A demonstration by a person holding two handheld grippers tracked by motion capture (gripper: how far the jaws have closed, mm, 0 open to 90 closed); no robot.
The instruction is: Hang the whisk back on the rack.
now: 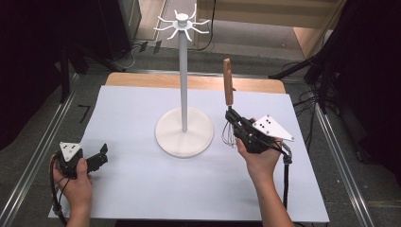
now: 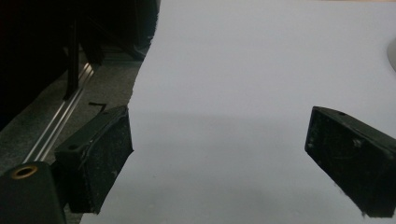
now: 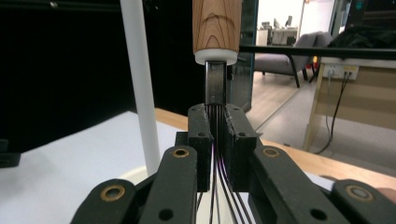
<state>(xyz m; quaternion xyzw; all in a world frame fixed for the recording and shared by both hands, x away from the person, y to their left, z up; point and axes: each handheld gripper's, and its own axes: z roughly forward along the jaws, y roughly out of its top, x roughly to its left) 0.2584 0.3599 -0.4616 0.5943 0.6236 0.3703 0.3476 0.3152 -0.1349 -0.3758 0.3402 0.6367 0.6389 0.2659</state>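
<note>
Wood-handled and wire-looped, the small whisk (image 1: 229,101) stands upright in my right gripper (image 1: 235,124), just to the right of the tall white hook stand (image 1: 183,80) that rises from a round base on the white-covered desk (image 1: 142,184). In the right gripper view the jaws are clamped on the whisk's thin dark wires (image 3: 217,140) just below the metal collar, with the grained wooden handle (image 3: 217,25) pointing straight up and the stand's white pole (image 3: 140,84) to the left of it. My left gripper (image 1: 97,158) rests low on the desk, well to the left of the stand, its jaws wide apart with nothing between them. I judge the step in hand to be carrying the whisk up to one of the curved white hooks (image 1: 182,23) at the top of the stand. To do it well I would keep the handle vertical while lifting, since a grip on springy wires could let the whisk swivel. I would bring the top of the handle above the hook ring from the right and approach slowly, so as not to knock the pole. I cannot make out a hanging loop on the handle's end, so I would check that before committing.
</note>
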